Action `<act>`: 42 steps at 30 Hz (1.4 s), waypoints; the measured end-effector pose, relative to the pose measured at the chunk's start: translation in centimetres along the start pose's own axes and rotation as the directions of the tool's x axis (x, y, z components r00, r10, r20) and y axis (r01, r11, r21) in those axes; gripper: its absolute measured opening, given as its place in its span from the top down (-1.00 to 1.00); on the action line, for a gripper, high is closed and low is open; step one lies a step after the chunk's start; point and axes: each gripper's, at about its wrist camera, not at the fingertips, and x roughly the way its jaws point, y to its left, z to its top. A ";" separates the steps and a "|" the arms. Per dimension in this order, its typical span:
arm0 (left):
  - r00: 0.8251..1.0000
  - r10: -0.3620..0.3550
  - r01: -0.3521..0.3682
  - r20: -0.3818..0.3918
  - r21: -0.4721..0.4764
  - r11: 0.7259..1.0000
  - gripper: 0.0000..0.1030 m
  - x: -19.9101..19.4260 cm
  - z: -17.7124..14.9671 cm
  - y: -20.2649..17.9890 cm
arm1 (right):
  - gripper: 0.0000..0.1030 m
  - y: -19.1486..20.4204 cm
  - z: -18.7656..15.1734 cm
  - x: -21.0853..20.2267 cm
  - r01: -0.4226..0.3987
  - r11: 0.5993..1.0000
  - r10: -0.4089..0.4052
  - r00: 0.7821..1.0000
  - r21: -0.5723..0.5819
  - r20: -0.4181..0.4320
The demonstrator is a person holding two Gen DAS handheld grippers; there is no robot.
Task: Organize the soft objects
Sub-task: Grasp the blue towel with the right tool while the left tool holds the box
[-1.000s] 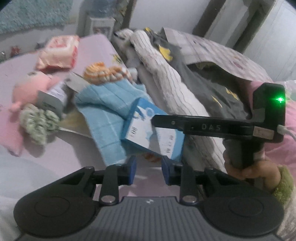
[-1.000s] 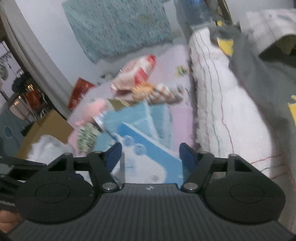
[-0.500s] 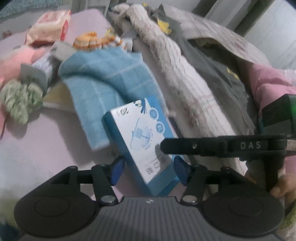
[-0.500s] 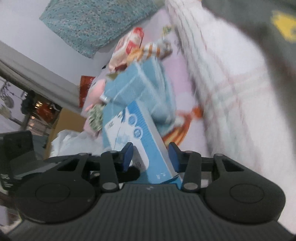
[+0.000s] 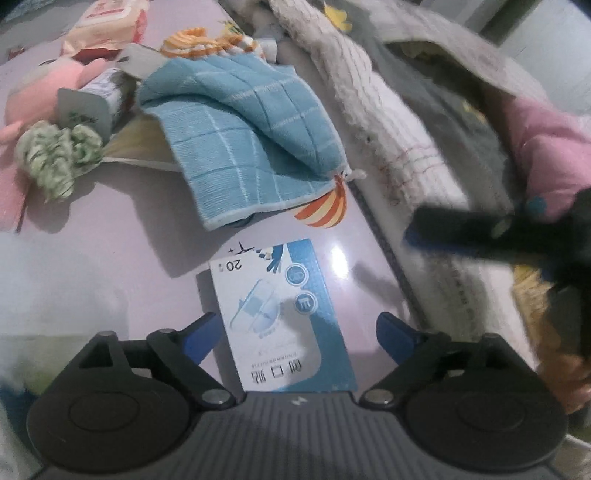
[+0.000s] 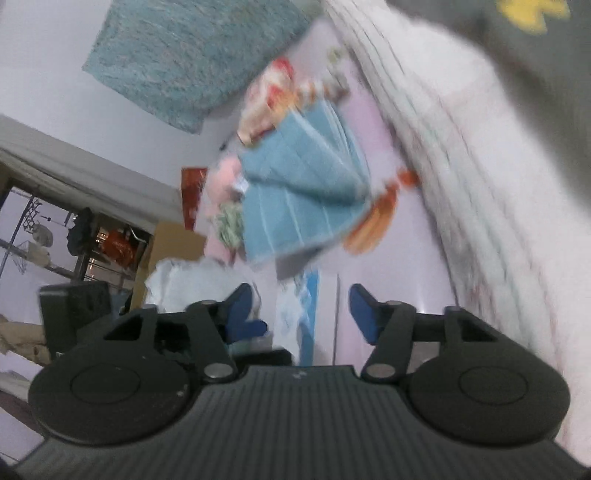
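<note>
A blue and white flat pack (image 5: 280,317) lies on the pink sheet (image 5: 110,258), between the spread fingers of my open left gripper (image 5: 295,328). It also shows blurred in the right wrist view (image 6: 301,306). My right gripper (image 6: 301,302) is open and empty just above it; in the left wrist view it (image 5: 461,225) is a dark blur at the right. A blue checked towel (image 5: 240,136) lies folded beyond the pack. A pink plush toy (image 5: 40,92), a green scrunchie (image 5: 55,155) and an orange striped cloth (image 5: 199,38) lie further back.
A white ribbed blanket (image 5: 388,110) and grey clothing (image 5: 443,96) are piled along the right. A pack of wipes (image 5: 107,26) lies at the far back. A teal rug (image 6: 192,55) and a cardboard box (image 6: 173,251) are off the bed.
The right gripper held the pack, set it flat on the sheet and opened. The left gripper opened wider and now straddles the pack. The right gripper is pulling away to the right.
</note>
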 end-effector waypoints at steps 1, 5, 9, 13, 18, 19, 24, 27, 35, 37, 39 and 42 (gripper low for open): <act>1.000 0.021 -0.021 -0.014 0.011 1.000 -0.80 0.5 0.2 -0.3 | -0.49 0.6 0.5 0.0 0.014 0.999 -0.014 1.000 -0.040 0.019; 0.995 0.094 -0.092 -0.036 0.044 0.995 -0.80 2.2 0.5 -1.0 | -0.74 2.2 2.9 1.3 0.112 0.975 -0.098 0.992 -0.193 0.080; 0.992 0.121 -0.119 -0.024 0.053 0.991 -0.73 2.3 0.7 -1.2 | -0.85 2.8 5.4 4.8 0.139 0.955 -0.126 0.990 -0.263 0.066; 0.993 0.118 -0.117 -0.009 0.027 0.993 -0.58 1.8 0.6 -0.3 | -0.96 3.8 6.9 8.2 0.149 0.923 -0.140 0.989 -0.354 0.049; 0.992 0.128 -0.128 0.009 0.004 0.992 -0.57 1.3 0.4 0.5 | -0.98 5.2 7.0 11.9 0.183 0.857 -0.199 0.980 -0.482 0.019; 0.992 0.123 -0.123 0.012 -0.003 0.992 -0.57 1.2 0.4 0.7 | -0.98 5.2 6.9 12.5 0.190 0.846 -0.213 0.977 -0.498 0.010; 0.994 0.102 -0.101 0.026 -0.028 0.995 -0.56 0.7 -0.1 1.3 | -0.78 4.4 6.6 13.5 0.214 0.843 -0.242 0.970 -0.493 0.007; 0.996 0.086 -0.085 0.031 -0.038 0.996 -0.56 0.3 -0.3 1.7 | -0.16 3.6 7.0 12.2 0.168 0.892 -0.194 0.981 -0.419 -0.019; 0.996 0.044 -0.040 0.073 -0.059 0.997 -0.55 -0.7 -0.5 2.6 | 0.72 0.6 7.1 8.4 0.103 0.976 -0.104 0.995 -0.192 0.006; 0.995 0.028 -0.023 0.100 -0.056 0.998 -0.55 -1.6 -0.7 2.5 | 0.72 0.2 7.0 6.6 0.043 0.991 -0.039 0.999 -0.130 0.038; 0.992 0.010 -0.003 0.128 -0.057 0.998 -0.55 -2.9 -0.9 2.4 | 0.73 0.3 6.8 4.6 -0.011 0.994 0.020 0.996 -0.108 0.082; 0.982 -0.026 0.038 0.186 -0.062 0.997 -0.55 -4.9 -1.1 2.2 | 0.73 1.3 6.1 1.7 -0.044 0.992 0.060 0.988 -0.115 0.144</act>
